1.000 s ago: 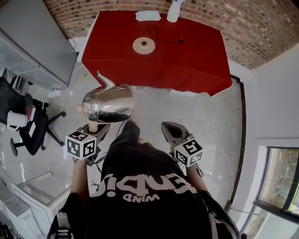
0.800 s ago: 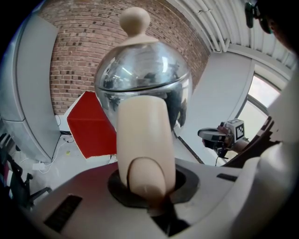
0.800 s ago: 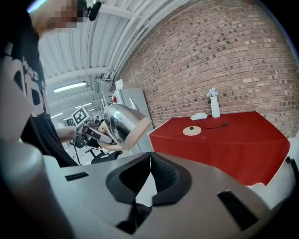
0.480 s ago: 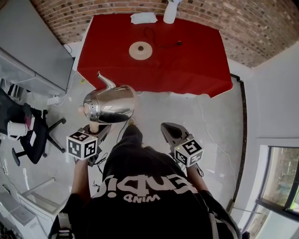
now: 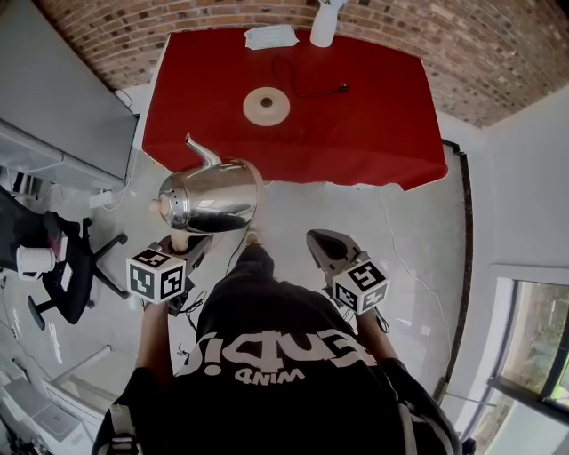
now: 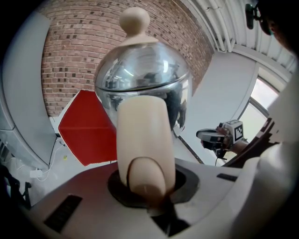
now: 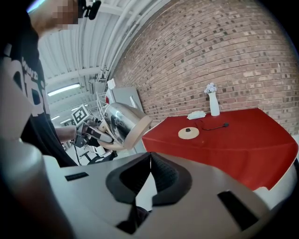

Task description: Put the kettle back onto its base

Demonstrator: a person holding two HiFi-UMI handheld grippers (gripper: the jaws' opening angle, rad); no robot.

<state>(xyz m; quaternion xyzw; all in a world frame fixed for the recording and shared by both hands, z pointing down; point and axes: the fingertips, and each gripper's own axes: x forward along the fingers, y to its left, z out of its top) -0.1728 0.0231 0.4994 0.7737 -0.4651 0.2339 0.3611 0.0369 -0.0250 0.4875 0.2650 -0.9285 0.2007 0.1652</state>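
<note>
left gripper (image 6: 147, 182): jaws pinch the cream handle (image 6: 142, 135) of the kettle (image 5: 209, 197). The handle fills the gap and the grip looks firm.
right gripper (image 7: 148, 163): jaws pressed together, nothing between them. It is held out in front of the person, apart from the kettle.
kettle: in the air over the floor (image 5: 302, 209), carried by the left gripper alone. Lid and knob (image 6: 134, 19) are on, spout points toward the bench (image 5: 382, 124). It is just short of the bench's near edge and touches nothing else.
base (image 5: 266, 106): round disc on the bench's red cloth, left of centre, top bare. A cord (image 5: 313, 86) runs off it to the right.
other: vase (image 5: 325, 21) and a folded cloth (image 5: 270, 36) sit at the far edge, clear of the base.
done: kettle is picked up and held, facing the bench.
left: close the gap to the bench, centre the kettle over the base, set it down level, open the left jaws.
progress: my read is roughly midway, since nothing is seated yet.
watch: the one-handed hold on the handle may let the kettle swing as it goes down.
</note>
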